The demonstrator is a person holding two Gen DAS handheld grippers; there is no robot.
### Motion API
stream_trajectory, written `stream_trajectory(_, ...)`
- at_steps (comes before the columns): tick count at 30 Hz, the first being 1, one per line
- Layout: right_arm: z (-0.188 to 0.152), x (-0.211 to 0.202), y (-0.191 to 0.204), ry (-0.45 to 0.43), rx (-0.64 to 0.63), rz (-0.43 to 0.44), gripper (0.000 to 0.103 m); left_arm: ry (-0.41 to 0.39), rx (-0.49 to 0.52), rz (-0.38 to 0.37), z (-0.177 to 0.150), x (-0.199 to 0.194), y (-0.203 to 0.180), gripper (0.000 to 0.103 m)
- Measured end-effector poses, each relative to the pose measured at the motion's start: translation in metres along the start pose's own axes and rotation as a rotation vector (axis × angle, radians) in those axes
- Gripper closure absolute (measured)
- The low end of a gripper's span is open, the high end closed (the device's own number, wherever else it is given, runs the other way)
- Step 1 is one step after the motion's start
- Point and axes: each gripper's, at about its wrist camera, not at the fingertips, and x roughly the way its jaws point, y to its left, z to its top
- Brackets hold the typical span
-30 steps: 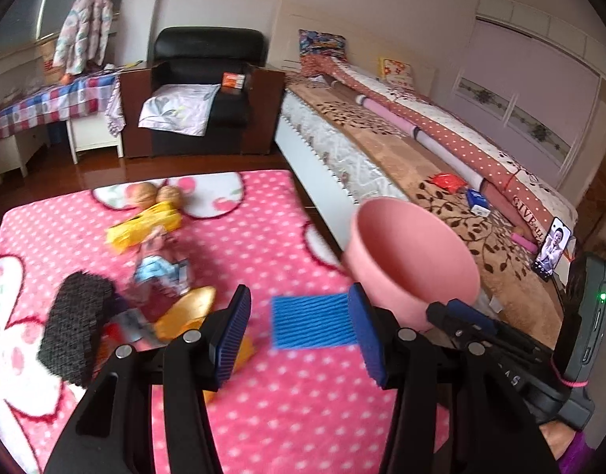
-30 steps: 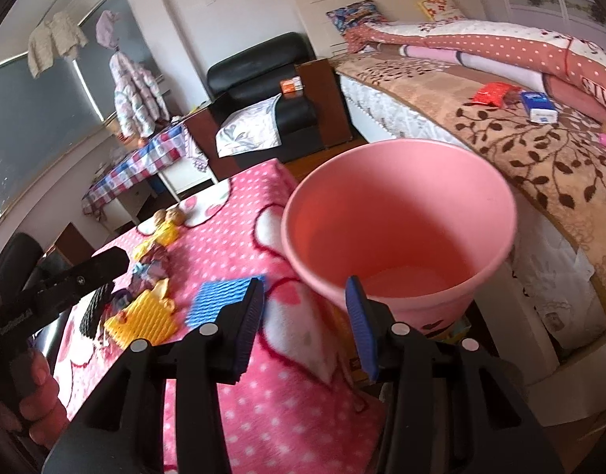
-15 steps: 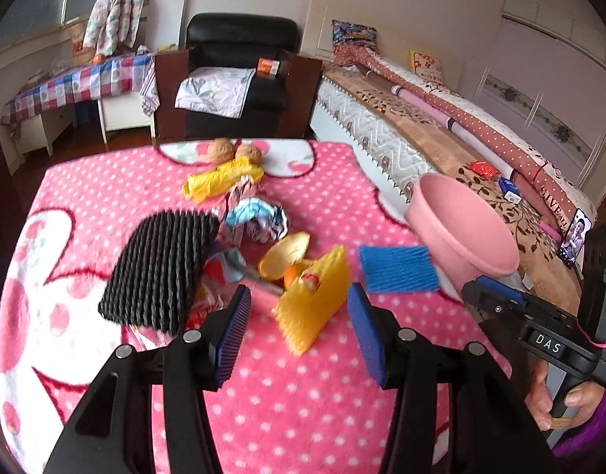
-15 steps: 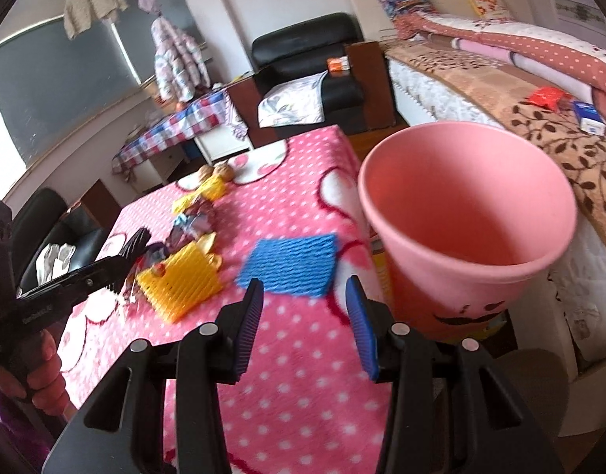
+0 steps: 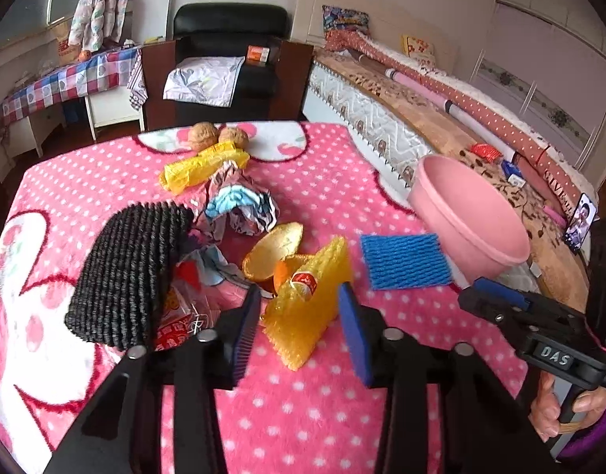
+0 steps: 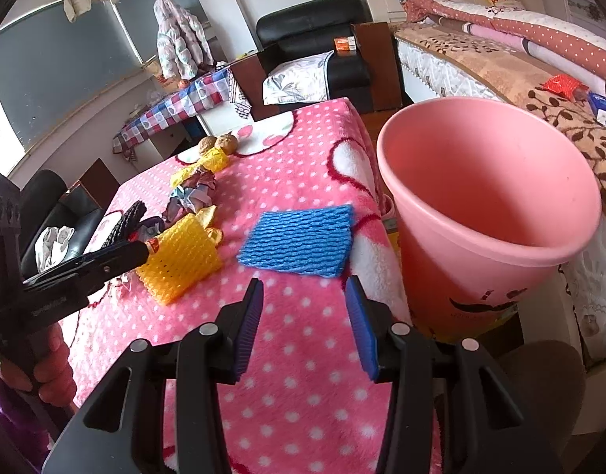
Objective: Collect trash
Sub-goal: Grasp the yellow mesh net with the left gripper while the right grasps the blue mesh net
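Observation:
Trash lies on a table under a pink dotted cloth [image 5: 105,166]. My left gripper [image 5: 299,316] is low over it, and its jaws are closing around a yellow foam net [image 5: 311,308] that stands tilted between the pads, which are not clearly pressing on it. Orange peel [image 5: 275,249] and a small orange lie just behind the net. My right gripper [image 6: 303,316] is open and empty above the cloth, short of a flat blue foam net [image 6: 299,241]. A pink bucket [image 6: 488,205] stands off the table's right edge. In the left wrist view the right gripper [image 5: 500,304] sits beside that bucket [image 5: 469,213].
Left of the yellow net lie a black foam net [image 5: 125,272], a red wrapper [image 5: 176,316] and crumpled wrappers [image 5: 239,209]. Further back are a yellow plastic bag [image 5: 200,166] and two walnuts [image 5: 218,138]. A bed [image 5: 441,126] runs along the right; a black armchair [image 5: 228,51] stands behind.
My left gripper swung left from the blue net and bucket to the yellow net, came lower, and its jaws narrowed. The right gripper shifted, so the bucket now sits further right in its view.

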Motion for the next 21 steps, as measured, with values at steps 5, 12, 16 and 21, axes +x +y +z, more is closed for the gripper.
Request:
stream_trajectory(5, 0.002, 0.003, -0.001, 0.009, 0.002, -0.005, 0.059, 0.016, -0.012, -0.031, -0.004, 0.005, 0.003, 0.092)
stream_trajectory(12, 0.008, 0.009, 0.009, 0.029, -0.077, -0.003, 0.059, -0.049, -0.047, -0.060, 0.002, -0.014, 0.015, 0.093)
stream_trajectory(16, 0.017, 0.016, 0.027, 0.066, -0.217, -0.001, 0.059, -0.070, -0.059, -0.071, 0.004, -0.023, 0.017, 0.093)
stream_trajectory(21, 0.024, 0.027, 0.043, 0.097, -0.374, -0.018, 0.059, -0.071, -0.072, -0.079, 0.005, -0.026, 0.020, 0.093)
